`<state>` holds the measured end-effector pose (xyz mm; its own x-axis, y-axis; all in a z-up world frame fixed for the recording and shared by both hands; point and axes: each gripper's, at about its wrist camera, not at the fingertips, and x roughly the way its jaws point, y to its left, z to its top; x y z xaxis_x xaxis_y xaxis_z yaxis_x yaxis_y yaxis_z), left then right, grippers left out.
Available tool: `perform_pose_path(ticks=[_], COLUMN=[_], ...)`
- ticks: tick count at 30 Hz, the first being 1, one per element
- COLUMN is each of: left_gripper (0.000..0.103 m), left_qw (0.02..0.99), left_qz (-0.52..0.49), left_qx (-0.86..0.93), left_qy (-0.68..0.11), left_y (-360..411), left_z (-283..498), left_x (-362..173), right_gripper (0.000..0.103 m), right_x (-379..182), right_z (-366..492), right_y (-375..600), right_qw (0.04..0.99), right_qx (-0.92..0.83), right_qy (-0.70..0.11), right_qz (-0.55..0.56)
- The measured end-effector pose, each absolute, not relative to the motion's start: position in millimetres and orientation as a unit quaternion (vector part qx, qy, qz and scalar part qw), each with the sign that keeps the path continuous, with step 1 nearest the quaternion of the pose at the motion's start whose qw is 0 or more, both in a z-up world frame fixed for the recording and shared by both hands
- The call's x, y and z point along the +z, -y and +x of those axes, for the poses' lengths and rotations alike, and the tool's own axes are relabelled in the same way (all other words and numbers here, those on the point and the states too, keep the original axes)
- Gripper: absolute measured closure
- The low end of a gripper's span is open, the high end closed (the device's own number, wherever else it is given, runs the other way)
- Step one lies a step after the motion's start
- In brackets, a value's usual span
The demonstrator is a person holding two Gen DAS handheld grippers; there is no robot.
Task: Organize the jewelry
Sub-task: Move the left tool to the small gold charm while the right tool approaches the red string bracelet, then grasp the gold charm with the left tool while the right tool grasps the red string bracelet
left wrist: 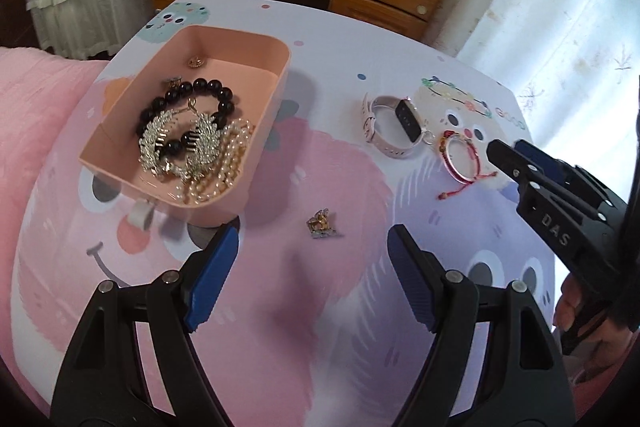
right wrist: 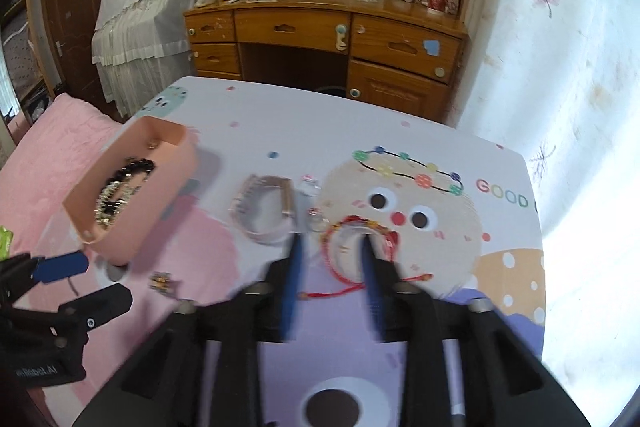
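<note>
Cartoon-printed tabletop (left wrist: 340, 307), wooden desk behind. I am holding the left gripper (left wrist: 312, 279) open and empty over the small brooch (left wrist: 320, 225) by the near edge, just beside the pink tray (left wrist: 256, 131). Right gripper (right wrist: 332, 267) is standing part-open around the red cord bracelet (right wrist: 352, 251), pads not pressing. Risk: a finger is sitting inside the loop and could drag it into the watch (right wrist: 264, 215).
</note>
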<state>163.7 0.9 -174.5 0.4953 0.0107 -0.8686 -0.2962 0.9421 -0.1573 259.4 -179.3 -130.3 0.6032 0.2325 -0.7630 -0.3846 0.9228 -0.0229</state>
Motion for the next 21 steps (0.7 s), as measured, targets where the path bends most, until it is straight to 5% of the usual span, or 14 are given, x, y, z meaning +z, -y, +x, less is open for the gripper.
perform_pose_path(ticks=[2,9,15,21], left_gripper=[0.028,0.034,0.043,0.065], left_qw=[0.857,0.856,0.852,0.861], left_qz=[-0.139,-0.117,-0.091,-0.081], left_qx=[0.116,0.157,0.159,0.147], left_qy=[-0.482,-0.479,-0.490,-0.479], left_y=[9,23,26,23], left_z=[166,179,186,188], left_x=[-185,-213,-230,-230], right_gripper=[0.040,0.025,0.024,0.025], right_x=[-142,-186,-216,-221], right_z=[266,290,302,310], right_y=[188,197,181,177], right_qw=[0.891,0.885,0.870,0.872], right_qx=[0.171,0.167,0.177,0.177], right_qy=[-0.412,-0.426,-0.446,-0.444], right_qz=[-0.082,-0.087,-0.112,-0.104])
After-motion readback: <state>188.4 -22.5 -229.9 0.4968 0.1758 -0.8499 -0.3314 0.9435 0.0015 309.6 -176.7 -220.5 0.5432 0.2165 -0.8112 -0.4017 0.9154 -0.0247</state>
